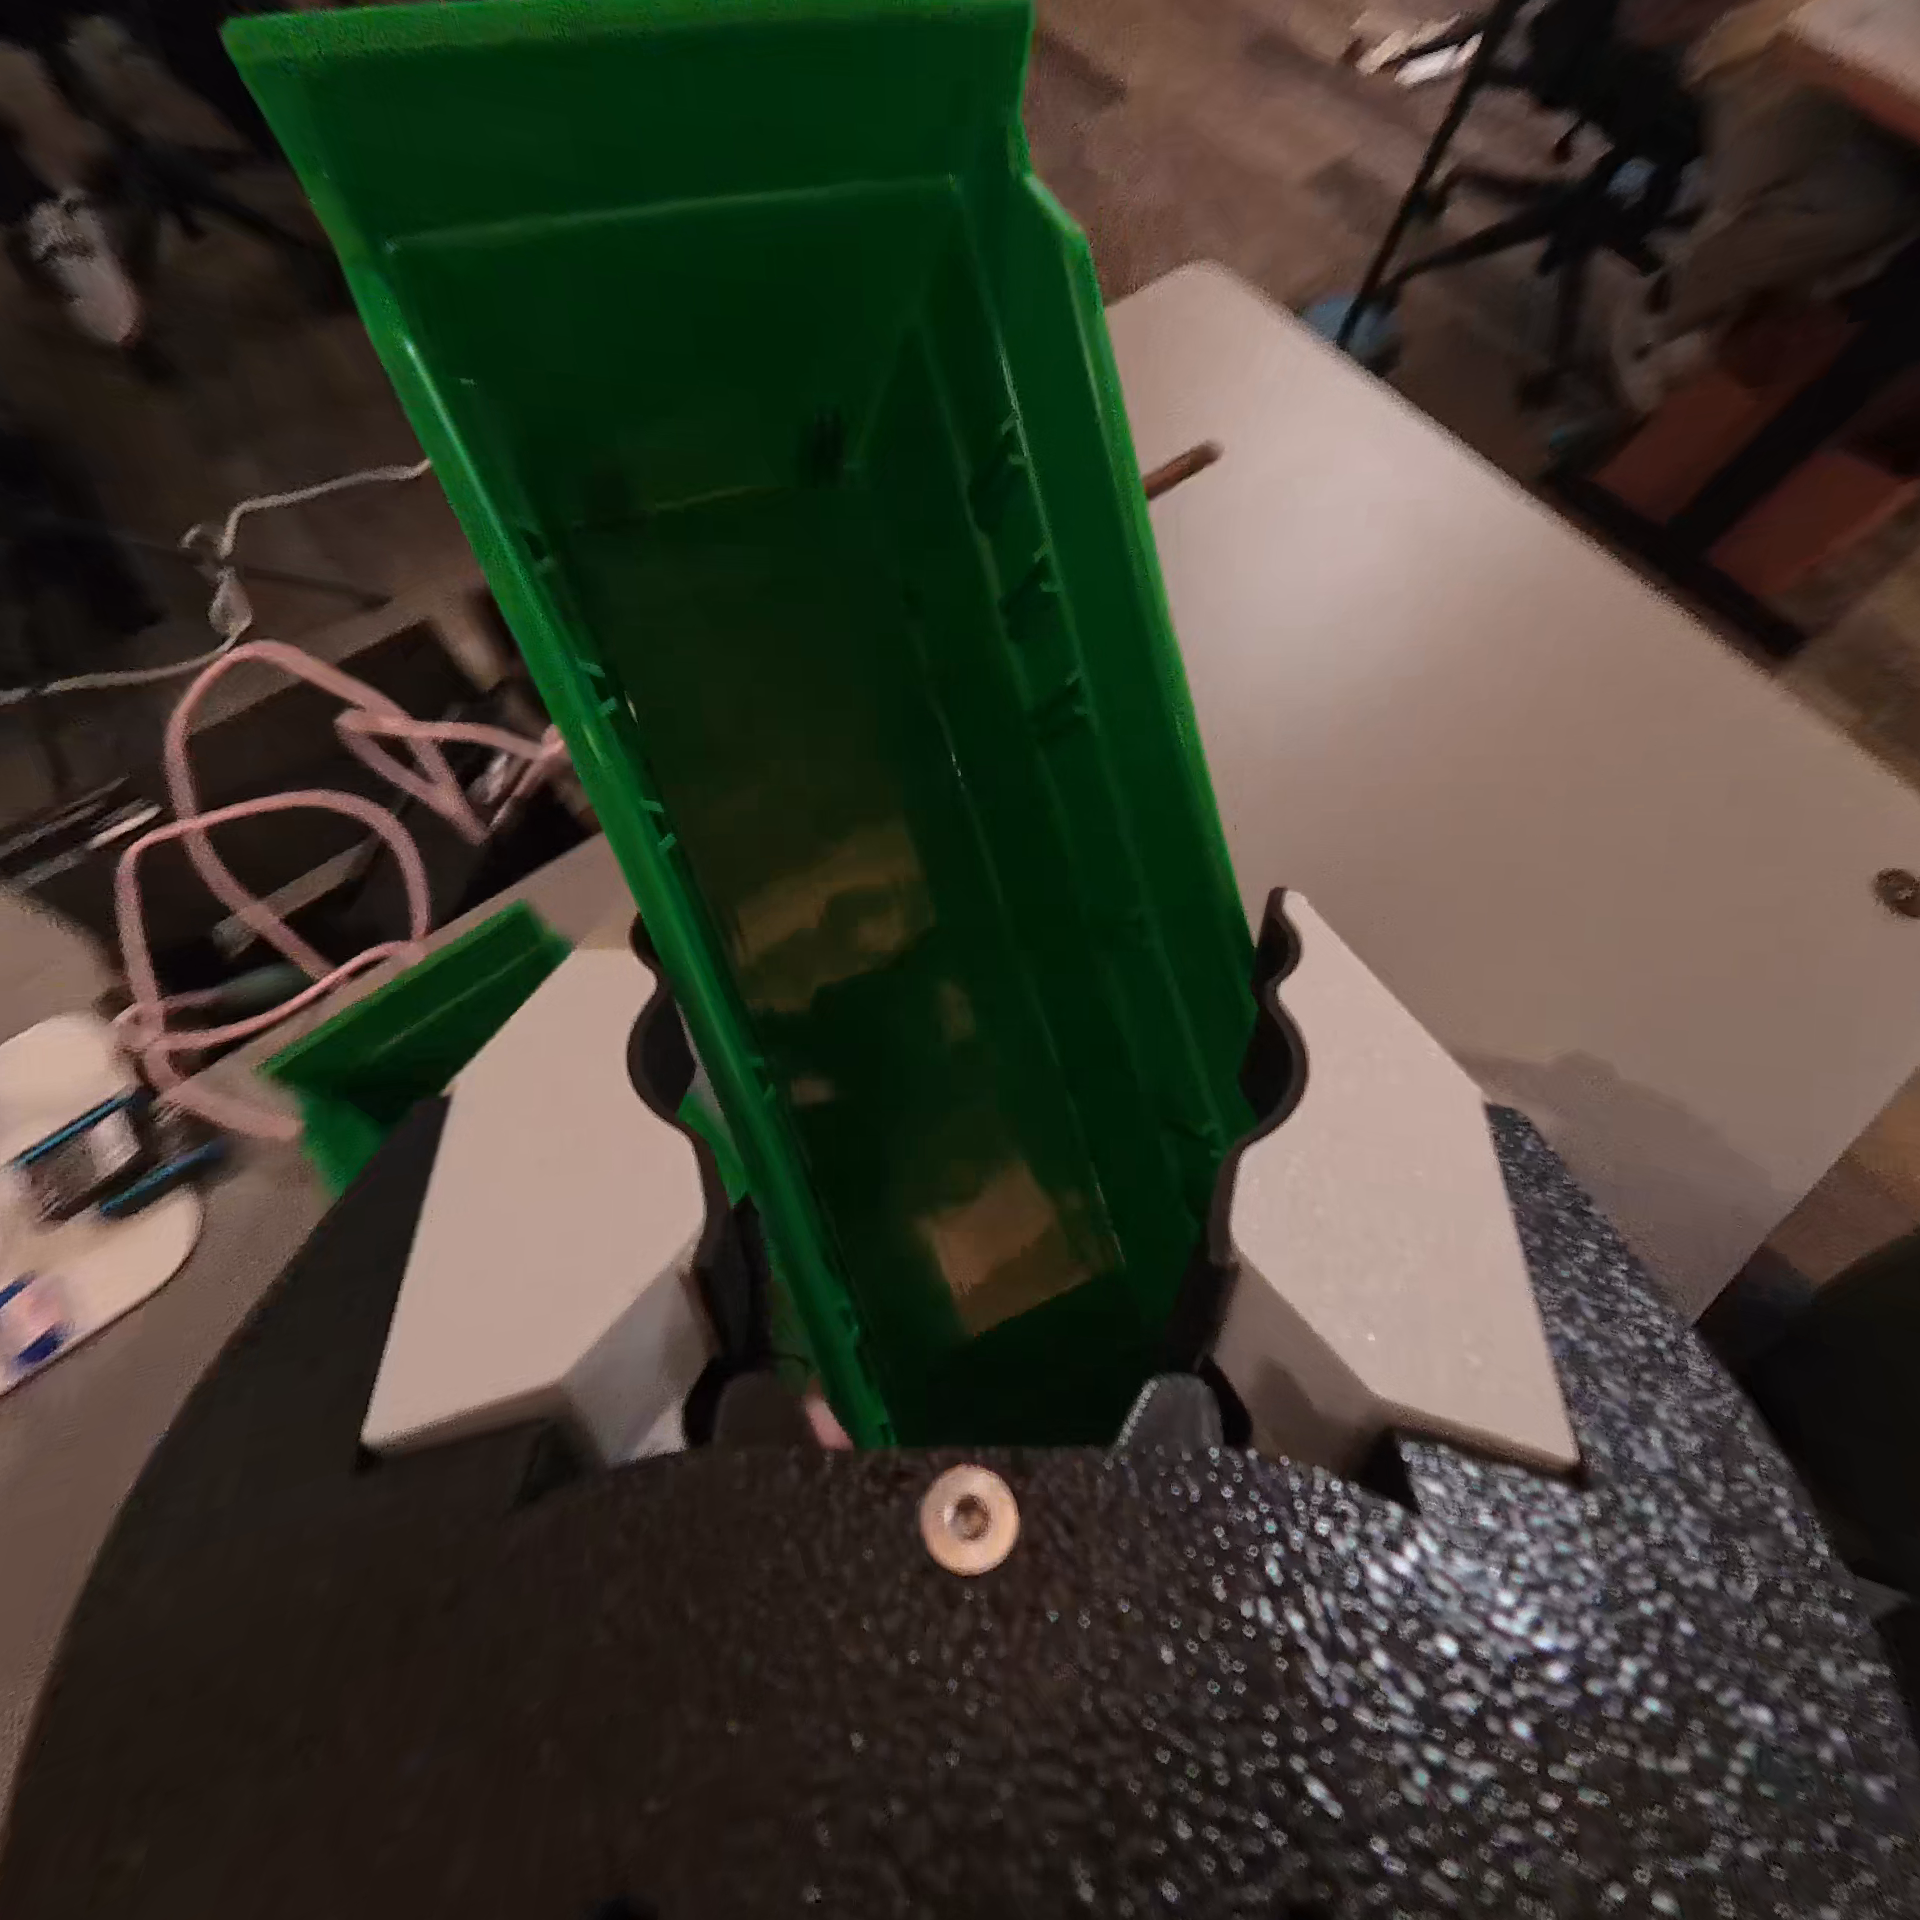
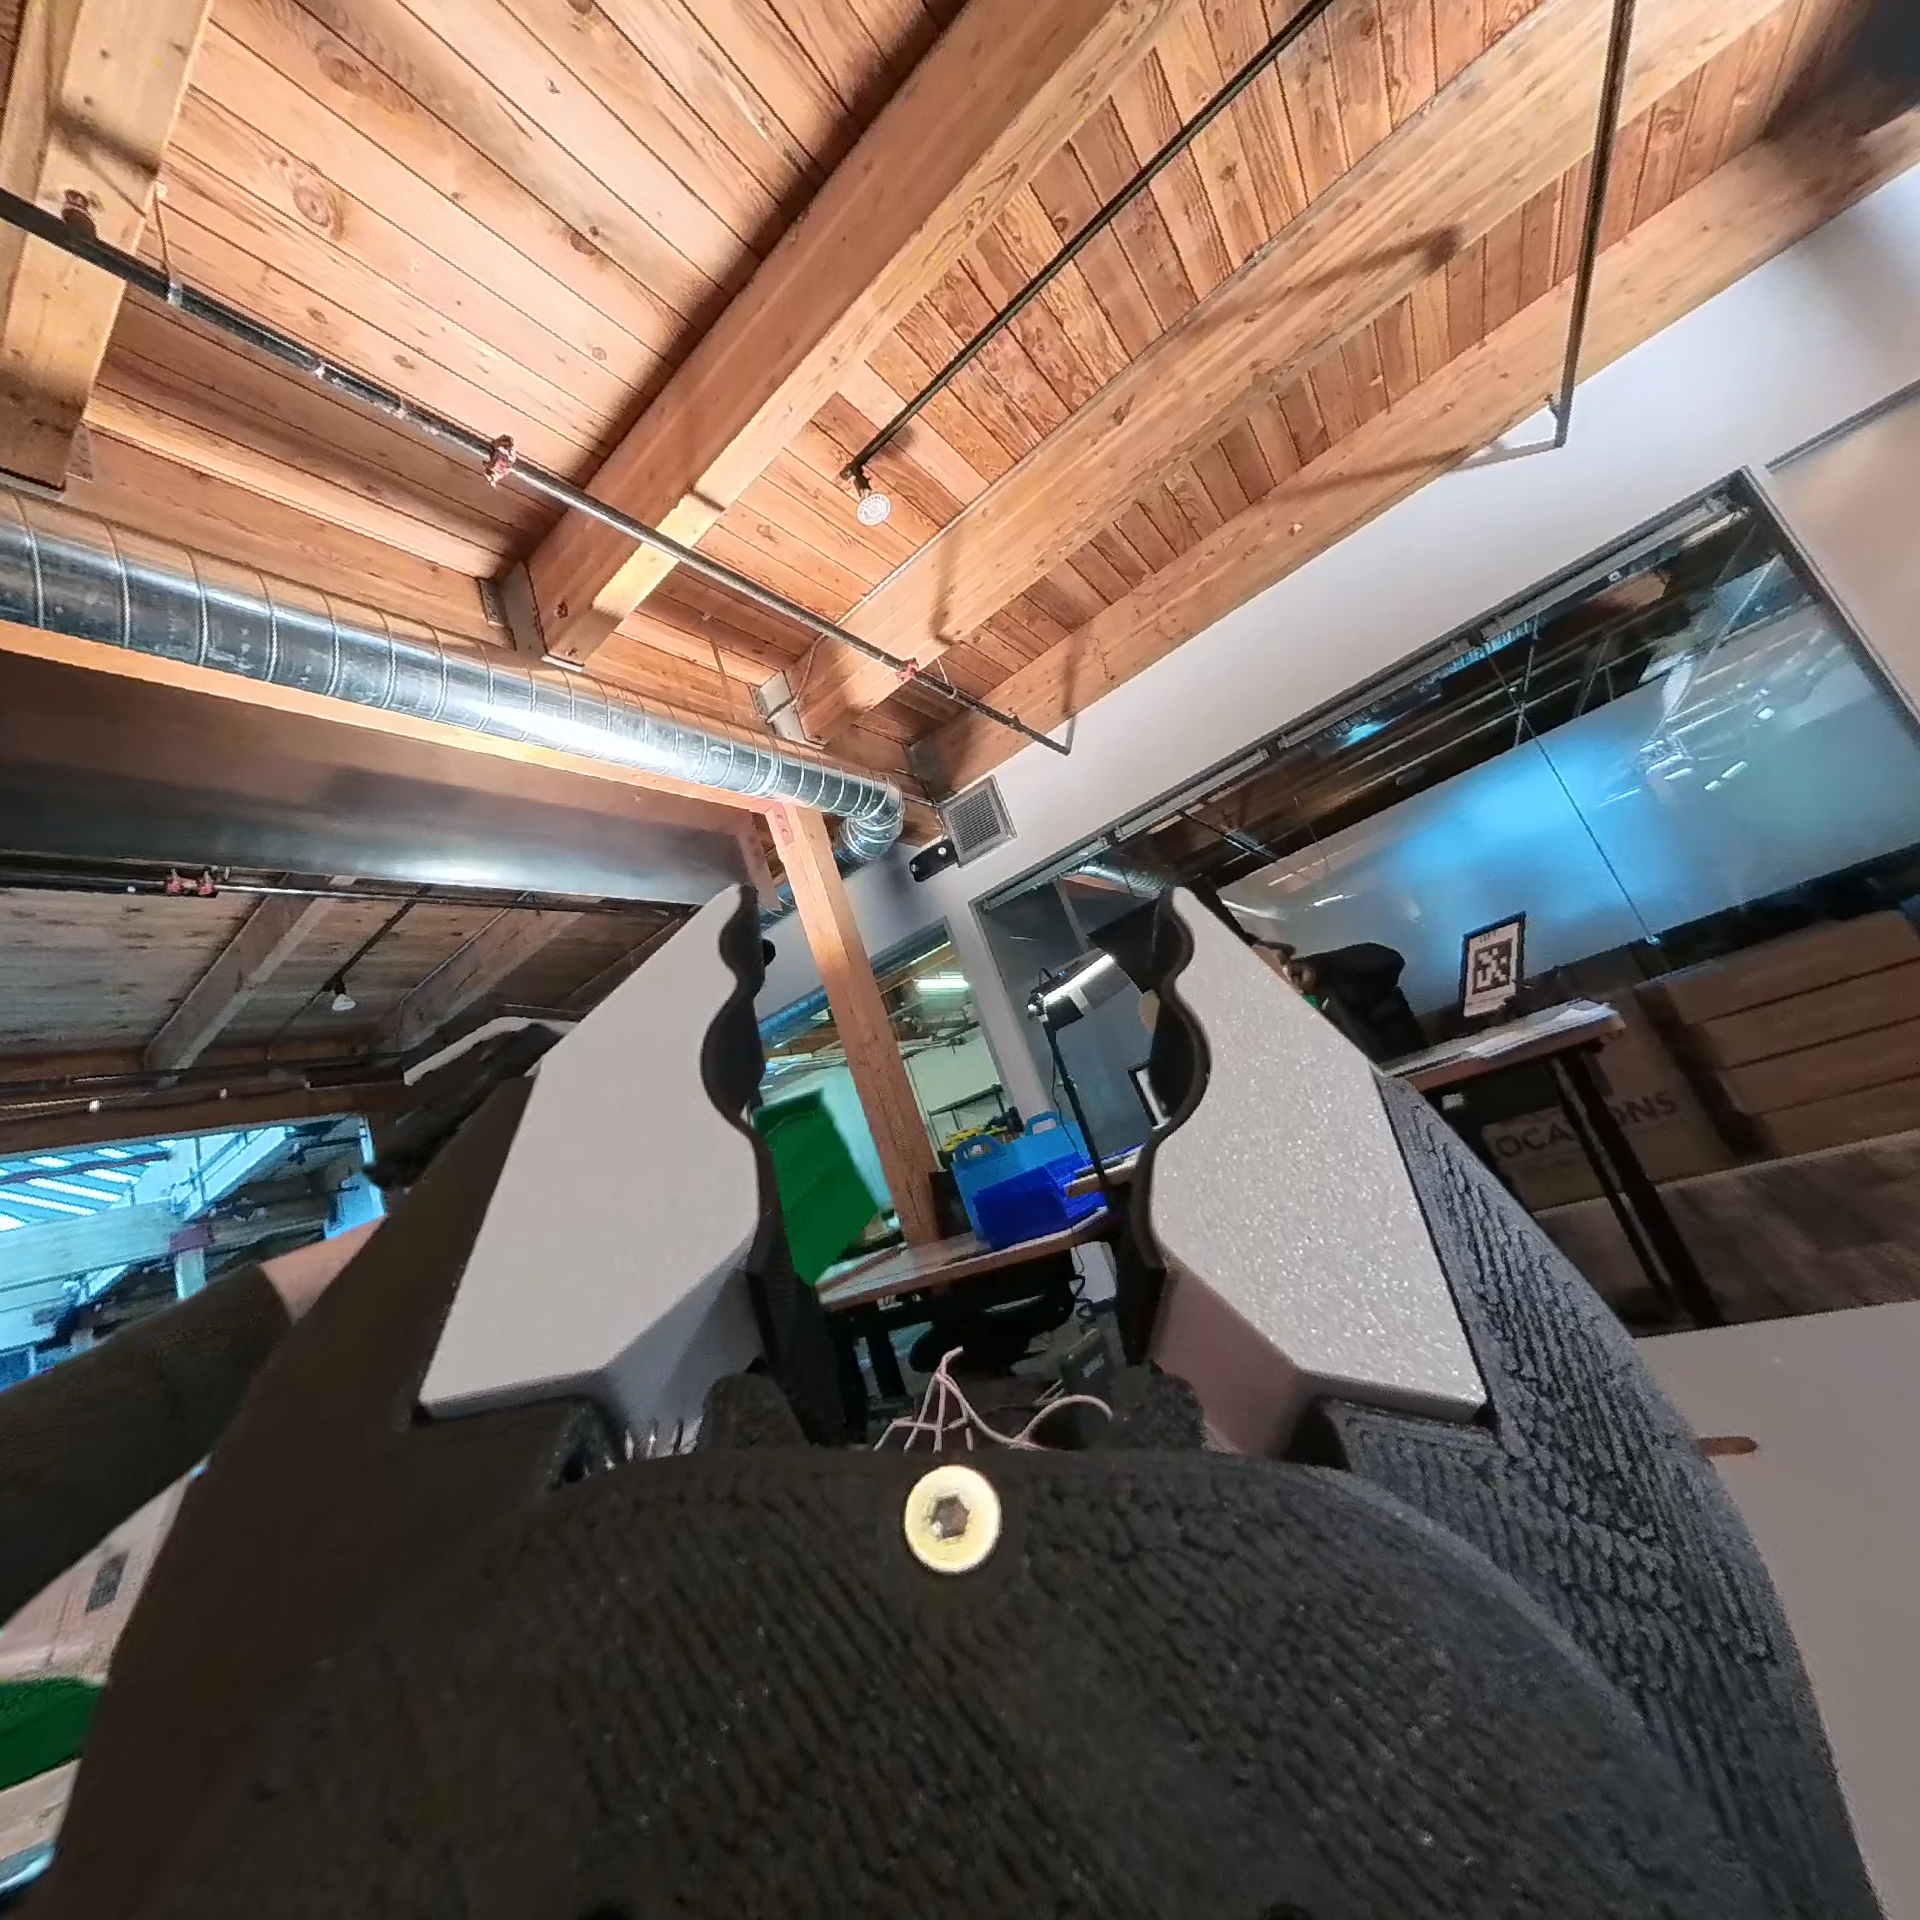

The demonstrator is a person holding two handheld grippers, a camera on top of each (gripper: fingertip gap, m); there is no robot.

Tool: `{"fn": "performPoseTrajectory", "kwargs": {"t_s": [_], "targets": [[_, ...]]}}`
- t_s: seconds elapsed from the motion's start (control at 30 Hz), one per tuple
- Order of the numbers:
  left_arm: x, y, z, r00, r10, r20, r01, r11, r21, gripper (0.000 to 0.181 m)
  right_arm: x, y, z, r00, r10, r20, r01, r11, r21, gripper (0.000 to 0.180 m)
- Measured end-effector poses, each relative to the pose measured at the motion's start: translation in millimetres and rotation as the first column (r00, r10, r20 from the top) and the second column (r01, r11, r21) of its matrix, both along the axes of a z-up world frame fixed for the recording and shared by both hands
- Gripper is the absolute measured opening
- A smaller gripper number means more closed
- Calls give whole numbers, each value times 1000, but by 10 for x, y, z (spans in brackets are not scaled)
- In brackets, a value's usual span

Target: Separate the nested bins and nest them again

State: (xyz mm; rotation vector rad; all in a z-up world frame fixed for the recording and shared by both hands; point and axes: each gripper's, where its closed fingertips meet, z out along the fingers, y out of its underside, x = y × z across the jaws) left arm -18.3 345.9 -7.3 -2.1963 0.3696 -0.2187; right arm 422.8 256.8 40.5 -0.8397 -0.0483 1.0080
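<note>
In the left wrist view, my left gripper (image 1: 961,997) is shut on a long green bin (image 1: 790,582). Its fingers press on the bin's two side walls, and the bin sticks out forward, lifted above the pale table (image 1: 1507,779). Part of a second green bin (image 1: 416,1029) shows low at the left, beside the left finger. My right gripper (image 2: 956,1049) is open and empty and points up toward the ceiling. A green bin (image 2: 821,1174) shows farther off between its fingers, partly hidden by the left one. A green patch (image 2: 42,1725) lies at the lower left edge.
Pink cables (image 1: 260,831) and small items lie left of the table. A tripod (image 1: 1455,208) stands beyond its far edge. In the right wrist view, a dark sleeve (image 2: 125,1403) is at the left, blue bins (image 2: 1029,1184) sit on a far desk, and the pale table's corner (image 2: 1787,1507) is at the right.
</note>
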Motion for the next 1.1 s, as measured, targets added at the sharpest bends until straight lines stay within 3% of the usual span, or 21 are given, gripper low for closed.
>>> {"fn": "performPoseTrajectory", "kwargs": {"t_s": [0.37,0.63,1.1], "targets": [[-1016,-554,-405,986,167,-18,-165,942,-292,110,-21,54,-28,1000,-17,14,17,1000,-20,75],[-1165,-411,-802,968,243,63,-199,894,-401,112,-106,97,-46,999,-11,37,12,999,-30,75],[-1316,-142,-1270,959,278,51,-226,864,-450,113,-183,256,-138,998,-14,65,19,997,-77,75]]}}
